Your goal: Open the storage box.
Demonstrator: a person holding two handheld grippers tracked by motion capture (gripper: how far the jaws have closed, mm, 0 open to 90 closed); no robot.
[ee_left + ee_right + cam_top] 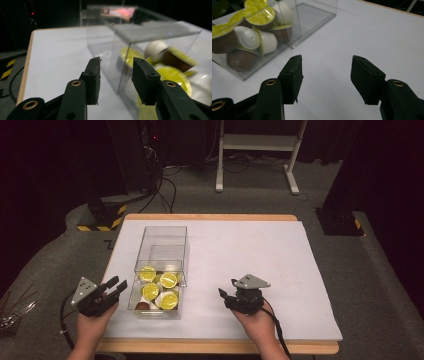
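The clear box (159,270) of capsules (168,280) sits toward the table's (280,270) near-left corner, left gripper (118,286) spread at its left wall as if to steady it, right gripper (226,296) spread and empty off to its right, pinching nothing.

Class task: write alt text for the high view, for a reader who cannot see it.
A clear box of yellow-lidded capsules sits on a white table, with a hand-held gripper on each side. The left gripper points at the box's near left corner, jaws open; the right gripper rests apart to its right, holding nothing.
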